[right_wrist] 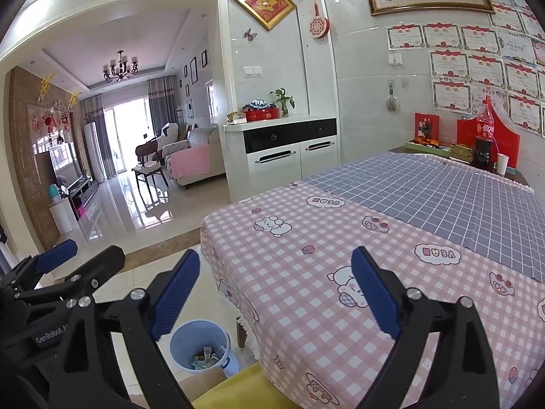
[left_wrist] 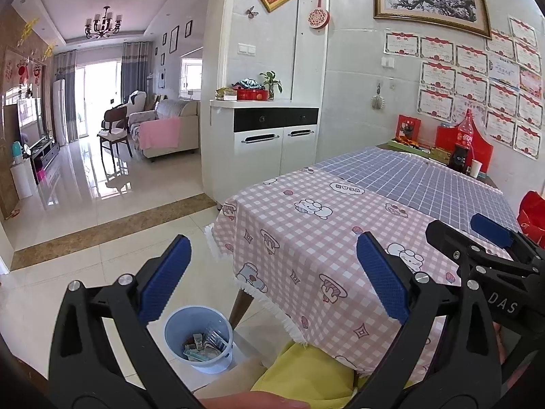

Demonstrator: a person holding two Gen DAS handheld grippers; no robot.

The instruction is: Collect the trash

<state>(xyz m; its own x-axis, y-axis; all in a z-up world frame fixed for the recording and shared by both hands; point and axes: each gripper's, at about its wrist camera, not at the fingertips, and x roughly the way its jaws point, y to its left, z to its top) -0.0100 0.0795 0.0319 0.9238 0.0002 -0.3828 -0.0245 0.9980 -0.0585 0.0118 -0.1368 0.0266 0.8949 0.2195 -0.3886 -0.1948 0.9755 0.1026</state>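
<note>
A pale blue bin (left_wrist: 198, 337) stands on the floor by the table's near left corner, with several bits of trash (left_wrist: 204, 344) inside; it also shows in the right wrist view (right_wrist: 201, 346). My left gripper (left_wrist: 272, 272) is open and empty, held above the bin and the table corner. My right gripper (right_wrist: 276, 289) is open and empty over the pink checked tablecloth (right_wrist: 306, 255). Each gripper shows at the edge of the other's view: the right gripper (left_wrist: 477, 235), the left gripper (right_wrist: 81, 255).
The table (left_wrist: 340, 221) carries a pink cloth and a grey-blue checked cloth (left_wrist: 425, 180). At its far end stand a cola bottle (left_wrist: 465, 139), a paper cup (left_wrist: 475, 167) and red boxes. A white cabinet (left_wrist: 269, 139) stands behind. A yellow chair seat (left_wrist: 306, 375) sits below.
</note>
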